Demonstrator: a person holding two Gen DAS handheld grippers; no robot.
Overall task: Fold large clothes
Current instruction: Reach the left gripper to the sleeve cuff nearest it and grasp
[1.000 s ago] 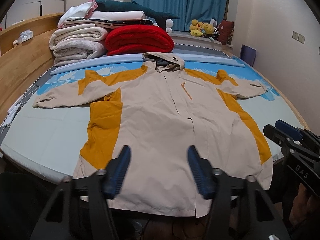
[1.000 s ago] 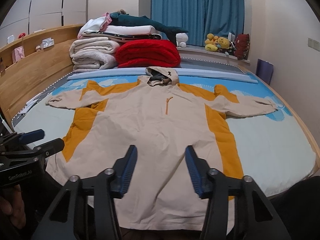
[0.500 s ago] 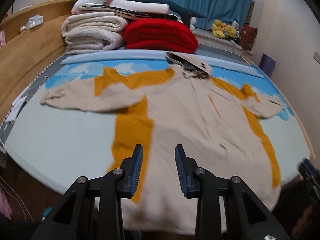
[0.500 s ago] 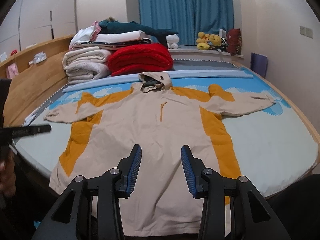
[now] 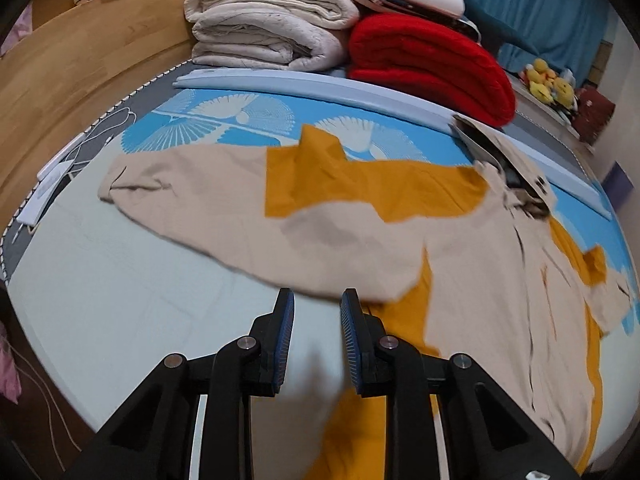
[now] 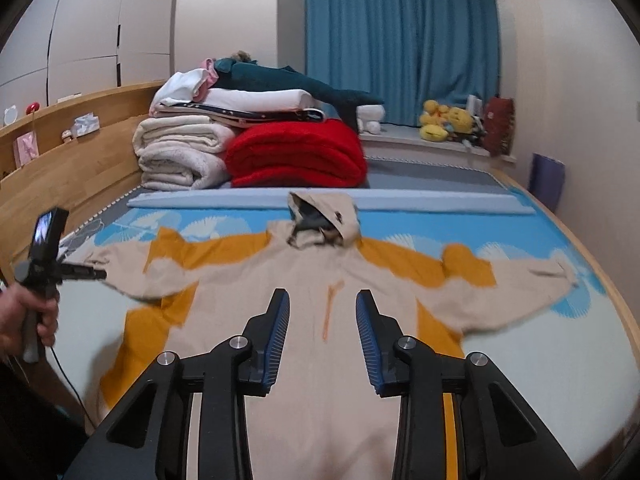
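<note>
On the bed point(image 6: 560, 368), a beige and mustard hooded jacket point(image 6: 304, 280) lies spread flat, front side up, with both sleeves stretched out to the sides and the hood point(image 6: 324, 220) pointing toward the far end. It rests on a pale sheet whose far half carries a blue and white fan print.

The left gripper point(image 5: 316, 320) hovers above the near edge of the jacket's sleeve point(image 5: 224, 200), beside the mustard side panel; its blue-padded jaws stand apart with a narrow gap and hold nothing. From the right wrist view this gripper point(image 6: 86, 272) appears at the far left, gripped by a bare hand point(image 6: 24, 316), its tips reaching over the sleeve cuff.

The right gripper point(image 6: 322, 320) hangs over the middle of the jacket's chest, just below the small orange zipper point(image 6: 330, 308); its jaws are spread wider and grasp nothing.

Behind the jacket, at the far end of the bed, sit folded cream blankets point(image 6: 180, 152) and a folded red blanket point(image 6: 296, 152), touching side by side, with white bedding stacked on top. Blue curtains point(image 6: 400, 40) hang behind, and yellow plush toys point(image 6: 444, 120) sit on the sill.
</note>
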